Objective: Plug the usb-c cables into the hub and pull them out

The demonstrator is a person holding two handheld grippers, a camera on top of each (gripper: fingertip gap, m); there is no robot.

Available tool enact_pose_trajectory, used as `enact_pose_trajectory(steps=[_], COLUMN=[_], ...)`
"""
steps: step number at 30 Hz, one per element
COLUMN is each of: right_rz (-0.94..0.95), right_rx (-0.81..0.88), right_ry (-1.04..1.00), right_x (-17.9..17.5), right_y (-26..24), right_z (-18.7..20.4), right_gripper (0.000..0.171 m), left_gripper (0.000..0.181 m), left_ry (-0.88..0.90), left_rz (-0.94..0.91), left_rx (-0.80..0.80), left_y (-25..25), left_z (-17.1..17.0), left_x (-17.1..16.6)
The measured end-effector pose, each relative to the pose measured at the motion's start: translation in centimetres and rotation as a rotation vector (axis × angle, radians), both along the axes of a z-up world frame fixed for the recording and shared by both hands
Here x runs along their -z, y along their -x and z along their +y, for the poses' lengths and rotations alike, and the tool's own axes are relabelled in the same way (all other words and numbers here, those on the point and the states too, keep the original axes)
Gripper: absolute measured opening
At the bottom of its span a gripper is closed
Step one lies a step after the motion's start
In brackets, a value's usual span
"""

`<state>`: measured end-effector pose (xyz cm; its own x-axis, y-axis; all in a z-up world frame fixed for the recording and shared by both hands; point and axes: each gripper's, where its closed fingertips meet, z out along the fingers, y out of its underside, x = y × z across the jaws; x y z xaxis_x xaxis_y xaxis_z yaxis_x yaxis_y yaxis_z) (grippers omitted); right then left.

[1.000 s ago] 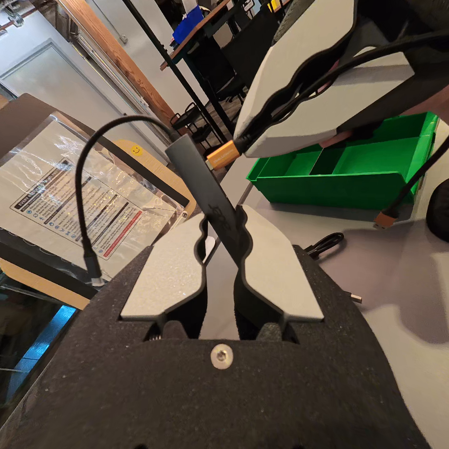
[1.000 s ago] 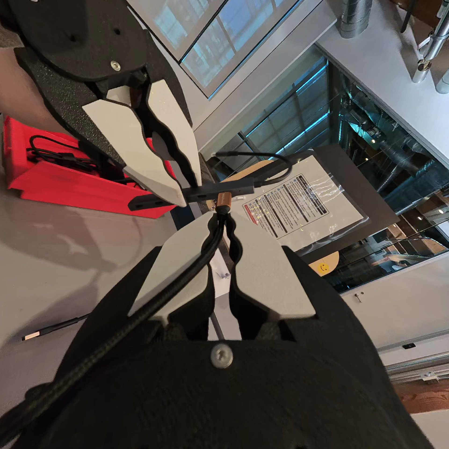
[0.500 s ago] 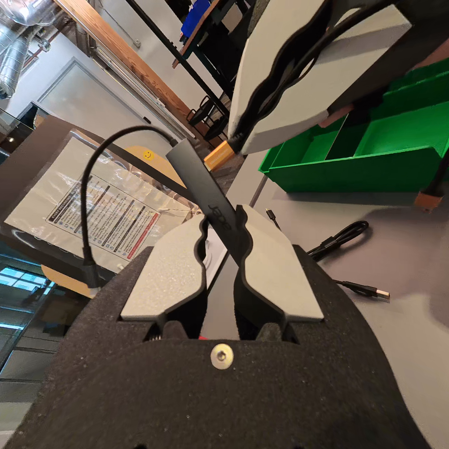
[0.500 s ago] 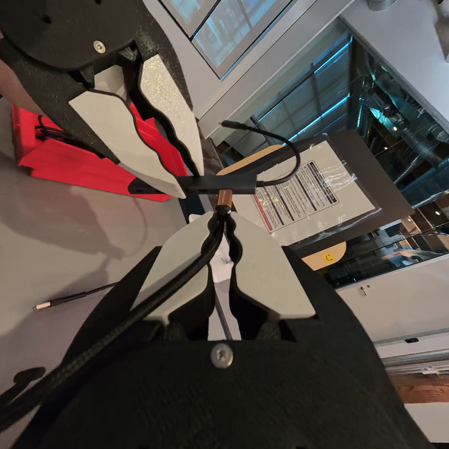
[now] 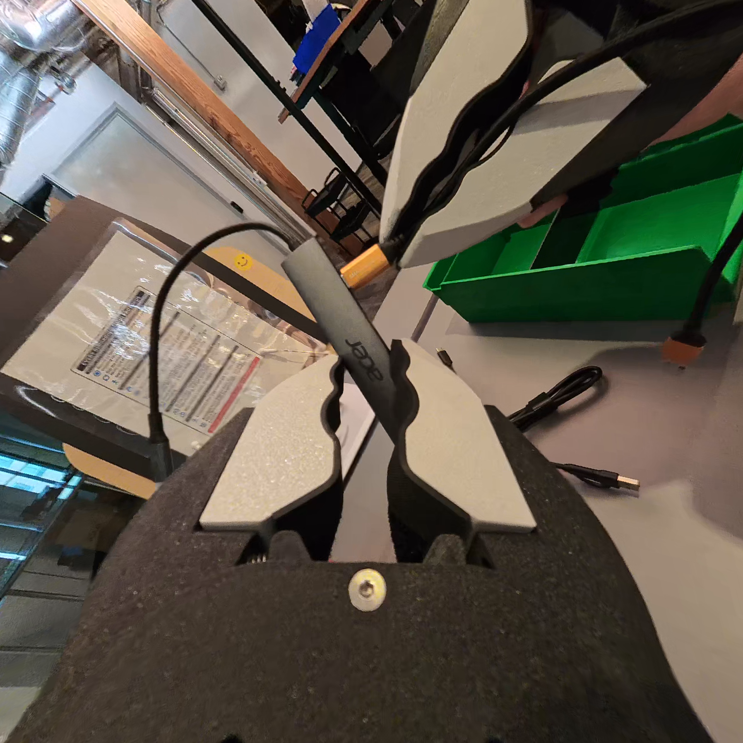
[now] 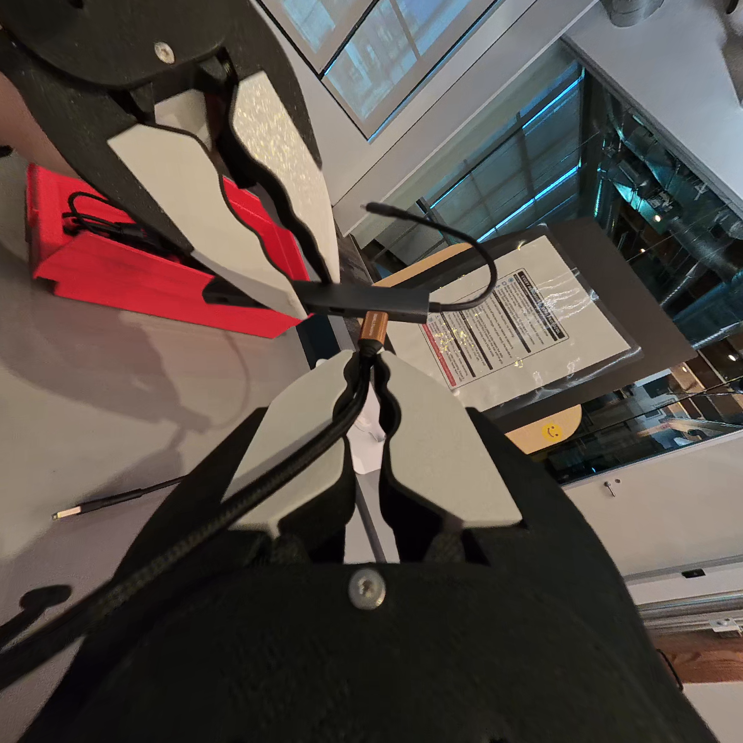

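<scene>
Now the left gripper (image 5: 368,386) clamped the hub (image 5: 341,321); the right gripper (image 6: 368,358) pinched the cable (image 6: 305,454), plug (image 6: 373,326) square to the hub's long side.

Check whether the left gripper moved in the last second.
Yes, the left gripper turned slightly leftward: the green bin and loose USB plug now sit farther right in its view.

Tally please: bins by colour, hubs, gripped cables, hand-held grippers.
Green bin: 1
Red bin: 1
Hub: 1
Gripped usb-c cable: 1
Hand-held grippers: 2, left hand-held gripper and right hand-held gripper
Total: 6
</scene>
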<state>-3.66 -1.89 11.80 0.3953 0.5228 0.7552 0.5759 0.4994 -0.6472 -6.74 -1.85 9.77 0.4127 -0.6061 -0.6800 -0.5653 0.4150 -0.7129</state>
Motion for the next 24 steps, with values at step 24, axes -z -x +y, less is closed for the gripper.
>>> enact_pose_trajectory(steps=[24], right_rz=[0.047], right_rx=[-0.213], right_ry=[-0.281], right_x=[-2.7], right_y=[1.1], right_z=[-4.6], right_gripper=[0.007], left_gripper=[0.035], left_ry=[0.467], left_rz=[-0.412], left_rx=[0.419], left_y=[0.3], left_z=[-3.8], left_x=[-3.3])
